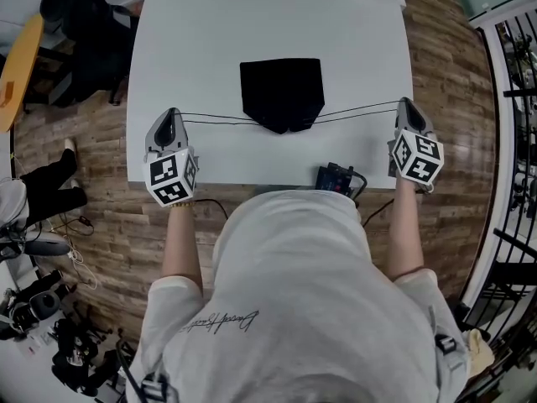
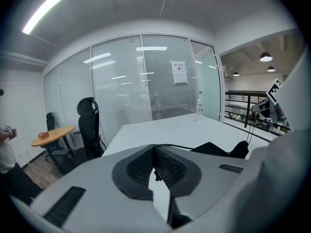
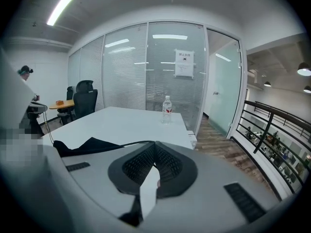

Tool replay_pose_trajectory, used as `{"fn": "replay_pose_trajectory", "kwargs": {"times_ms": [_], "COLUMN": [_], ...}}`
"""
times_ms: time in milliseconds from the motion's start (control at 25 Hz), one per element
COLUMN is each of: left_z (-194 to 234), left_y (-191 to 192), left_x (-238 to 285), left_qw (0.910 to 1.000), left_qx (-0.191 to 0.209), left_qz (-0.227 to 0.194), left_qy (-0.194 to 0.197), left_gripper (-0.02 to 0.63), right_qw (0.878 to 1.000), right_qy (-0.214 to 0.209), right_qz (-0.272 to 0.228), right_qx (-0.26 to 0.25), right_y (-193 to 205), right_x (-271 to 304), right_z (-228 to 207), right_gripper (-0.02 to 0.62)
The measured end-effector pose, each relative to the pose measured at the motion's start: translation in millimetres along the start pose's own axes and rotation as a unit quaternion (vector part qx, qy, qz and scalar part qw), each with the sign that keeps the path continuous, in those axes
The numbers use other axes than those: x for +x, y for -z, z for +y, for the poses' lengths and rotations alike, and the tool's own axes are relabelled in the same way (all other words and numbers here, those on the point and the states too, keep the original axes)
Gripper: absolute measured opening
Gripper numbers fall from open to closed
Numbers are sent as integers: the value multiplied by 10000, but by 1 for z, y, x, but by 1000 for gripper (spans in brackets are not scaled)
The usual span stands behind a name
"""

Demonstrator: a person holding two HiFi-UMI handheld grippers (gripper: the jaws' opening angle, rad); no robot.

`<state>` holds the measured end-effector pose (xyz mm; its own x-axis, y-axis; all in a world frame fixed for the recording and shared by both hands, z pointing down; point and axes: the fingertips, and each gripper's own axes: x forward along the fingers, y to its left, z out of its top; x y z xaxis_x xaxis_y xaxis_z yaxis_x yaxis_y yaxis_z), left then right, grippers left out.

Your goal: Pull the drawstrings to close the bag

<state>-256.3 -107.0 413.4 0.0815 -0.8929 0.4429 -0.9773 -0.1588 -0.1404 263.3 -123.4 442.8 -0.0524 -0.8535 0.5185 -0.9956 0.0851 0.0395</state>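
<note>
1. Grippers come first. The left gripper point(image 1: 172, 116) is pressed together on the left end of the drawstrings point(image 1: 214, 119). The right gripper point(image 1: 406, 106) is pinching the right end the same way.
2. A small black box point(image 1: 336, 177) with wires sits at the near edge, between the two grippers. If the bag point(image 1: 282, 91) gets dragged this way, it could bump the box.
3. Both drawstrings look pulled tight. I think a thin string could slip out of the pads if the pull gets harder.
4. The black bag lies flat in the middle of the surface point(image 1: 210, 23), with its bunched mouth toward the person. It looks light, so if one side pulls more, it may slide or spin instead of closing.
5. The surface is white and smooth. A water bottle point(image 3: 166, 109) stands at its far end, well apart from the bag.
6. Past that are a black chair point(image 2: 89, 125), a glass wall point(image 3: 146, 67), a wood floor point(image 1: 453, 82) and a railing point(image 3: 272, 125).
</note>
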Motion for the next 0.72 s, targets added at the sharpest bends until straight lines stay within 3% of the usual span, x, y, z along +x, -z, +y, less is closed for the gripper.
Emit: {"fn": "replay_pose_trajectory", "kwargs": {"times_ms": [280, 720], "left_z": [-23, -87], "left_y": [-9, -33], "left_x": [-2, -15], "left_qw": [9964, 9860], "left_qx": [-605, -815], "left_qz": [-204, -500], "left_qy": [563, 1366], "left_gripper": [12, 12], "right_qw": [9990, 9891], "right_qy": [-375, -1351], "right_qz": [-203, -394], "right_qx": [-99, -438], "right_y": [-9, -25], "right_x": [-4, -13], "right_z": [20, 96], "right_gripper": [25, 25]}}
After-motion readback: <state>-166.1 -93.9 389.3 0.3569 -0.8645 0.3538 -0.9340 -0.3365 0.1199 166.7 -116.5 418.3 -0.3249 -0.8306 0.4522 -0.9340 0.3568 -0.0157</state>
